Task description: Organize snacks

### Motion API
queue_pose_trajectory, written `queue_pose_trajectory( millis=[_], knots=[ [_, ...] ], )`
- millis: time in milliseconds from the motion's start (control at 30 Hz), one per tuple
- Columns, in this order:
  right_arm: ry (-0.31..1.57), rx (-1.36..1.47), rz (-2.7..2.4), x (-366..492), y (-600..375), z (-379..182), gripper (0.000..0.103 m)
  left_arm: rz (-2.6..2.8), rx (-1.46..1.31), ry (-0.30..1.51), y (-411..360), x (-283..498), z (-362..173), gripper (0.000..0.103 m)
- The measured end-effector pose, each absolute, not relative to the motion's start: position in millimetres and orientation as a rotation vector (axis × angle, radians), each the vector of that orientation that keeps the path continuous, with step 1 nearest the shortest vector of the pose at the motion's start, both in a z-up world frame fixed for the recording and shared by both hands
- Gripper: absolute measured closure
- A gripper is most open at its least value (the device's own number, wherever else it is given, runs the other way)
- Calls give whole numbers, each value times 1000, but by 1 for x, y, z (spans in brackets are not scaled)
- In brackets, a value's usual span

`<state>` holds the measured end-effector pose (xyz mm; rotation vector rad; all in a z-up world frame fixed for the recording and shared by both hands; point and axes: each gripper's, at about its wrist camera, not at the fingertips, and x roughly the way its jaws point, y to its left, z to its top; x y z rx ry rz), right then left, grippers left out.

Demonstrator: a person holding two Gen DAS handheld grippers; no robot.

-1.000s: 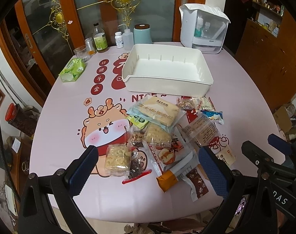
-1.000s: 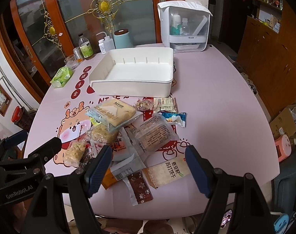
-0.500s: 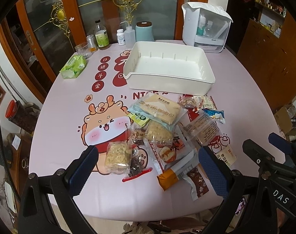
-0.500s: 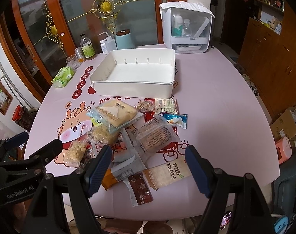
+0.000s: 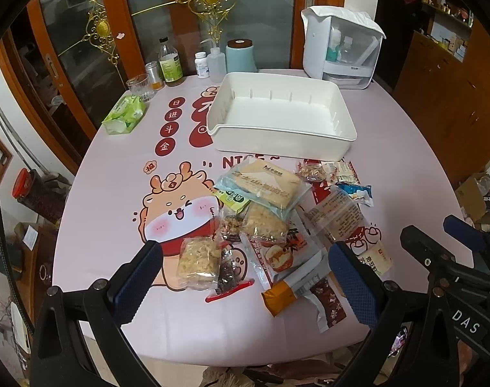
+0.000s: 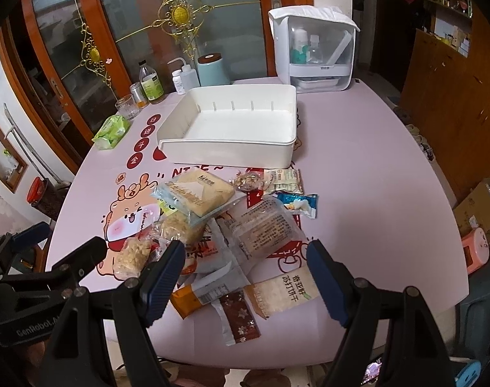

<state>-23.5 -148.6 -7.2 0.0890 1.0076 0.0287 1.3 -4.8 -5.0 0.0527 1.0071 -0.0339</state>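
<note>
Several wrapped snacks (image 5: 270, 222) (image 6: 232, 225) lie in a loose pile on the near half of the pink table. Behind them stands an empty white bin (image 5: 280, 113) (image 6: 235, 125). My left gripper (image 5: 245, 274) hangs open above the pile's near left part, over a puffed rice cake pack (image 5: 198, 262) and an orange-ended bar (image 5: 283, 293). My right gripper (image 6: 245, 274) is open above the near right part, over a cracker pack with green print (image 6: 287, 292) and a brown star-print bar (image 6: 238, 317). Neither holds anything. Each gripper shows at the other view's edge.
Along the table's far edge stand bottles (image 5: 170, 64), a glass (image 5: 138, 85), a blue canister (image 5: 241, 54) and a white dispenser box (image 5: 341, 48). A green tissue pack (image 5: 125, 114) lies at the far left. Wooden cabinets stand to the right, glass doors behind.
</note>
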Motion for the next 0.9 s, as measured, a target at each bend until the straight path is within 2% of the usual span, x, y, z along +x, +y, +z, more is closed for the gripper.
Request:
queue_pose_trajectory(
  millis=[500, 900],
  knots=[
    [982, 60, 3, -36, -116, 1, 25, -15, 2, 938, 44, 0, 12, 1],
    [1095, 156, -20, -31, -112, -35, 25, -42, 24, 1000, 78, 3, -9, 1]
  ],
)
